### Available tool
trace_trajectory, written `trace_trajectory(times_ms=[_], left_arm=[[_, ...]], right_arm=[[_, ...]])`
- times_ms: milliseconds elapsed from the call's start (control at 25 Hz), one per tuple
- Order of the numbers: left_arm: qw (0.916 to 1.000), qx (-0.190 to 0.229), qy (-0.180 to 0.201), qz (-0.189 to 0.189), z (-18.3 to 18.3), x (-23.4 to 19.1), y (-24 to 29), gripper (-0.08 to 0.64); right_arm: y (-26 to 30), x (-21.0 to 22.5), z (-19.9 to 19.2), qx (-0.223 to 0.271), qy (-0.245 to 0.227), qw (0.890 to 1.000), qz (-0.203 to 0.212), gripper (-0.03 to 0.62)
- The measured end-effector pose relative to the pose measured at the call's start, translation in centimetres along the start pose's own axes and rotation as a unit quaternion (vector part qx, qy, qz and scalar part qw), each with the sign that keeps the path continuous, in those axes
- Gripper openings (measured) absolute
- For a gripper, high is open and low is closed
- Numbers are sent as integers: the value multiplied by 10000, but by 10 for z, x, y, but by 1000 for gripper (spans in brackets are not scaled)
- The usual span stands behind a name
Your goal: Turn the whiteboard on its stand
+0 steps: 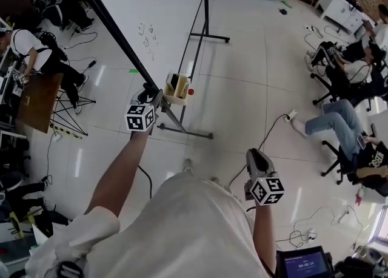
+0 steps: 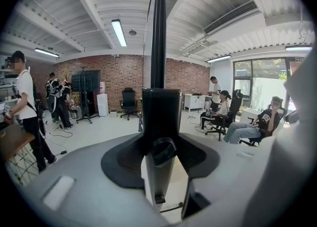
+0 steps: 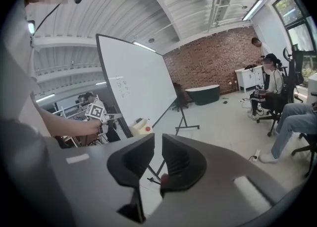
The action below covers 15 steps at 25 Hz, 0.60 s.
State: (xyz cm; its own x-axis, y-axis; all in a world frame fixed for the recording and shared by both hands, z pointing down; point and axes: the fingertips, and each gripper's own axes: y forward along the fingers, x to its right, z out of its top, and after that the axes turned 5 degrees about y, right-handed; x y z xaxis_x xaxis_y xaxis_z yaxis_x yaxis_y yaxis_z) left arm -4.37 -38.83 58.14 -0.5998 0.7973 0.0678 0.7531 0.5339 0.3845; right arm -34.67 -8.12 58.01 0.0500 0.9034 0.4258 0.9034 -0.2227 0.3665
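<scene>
The whiteboard (image 1: 151, 3) stands on a black wheeled stand (image 1: 206, 10), and from above I see it edge-on with small scribbles on its white face. My left gripper (image 1: 150, 96) is shut on the board's black side frame (image 2: 158, 47), which runs upright between its jaws (image 2: 161, 117). In the right gripper view the white face of the whiteboard (image 3: 133, 82) shows, with the left gripper (image 3: 115, 117) at its near edge. My right gripper (image 1: 257, 156) hangs away from the board over the floor; its jaws (image 3: 157, 144) stand a narrow slit apart with nothing between them.
A yellow tray (image 1: 177, 88) hangs on the stand near the left gripper, and the stand's foot (image 1: 185, 130) stretches over the floor. Seated people (image 1: 339, 119) and chairs fill the right. A power strip with its cable (image 1: 290, 115) lies between. A person (image 1: 36, 52) and a tripod stand at the left.
</scene>
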Motion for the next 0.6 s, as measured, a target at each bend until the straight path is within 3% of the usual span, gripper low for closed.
trace_trajectory(times_ms=[280,600], left_arm=[[9998,-144,-33,101,-10,4,-19,209],[9982,-322,-183,479,-16,6,-33,209]], right_arm=[[-11,14,-8,13,124,9998,135,51],[-20,32,-3,91,176,9991,368,51]])
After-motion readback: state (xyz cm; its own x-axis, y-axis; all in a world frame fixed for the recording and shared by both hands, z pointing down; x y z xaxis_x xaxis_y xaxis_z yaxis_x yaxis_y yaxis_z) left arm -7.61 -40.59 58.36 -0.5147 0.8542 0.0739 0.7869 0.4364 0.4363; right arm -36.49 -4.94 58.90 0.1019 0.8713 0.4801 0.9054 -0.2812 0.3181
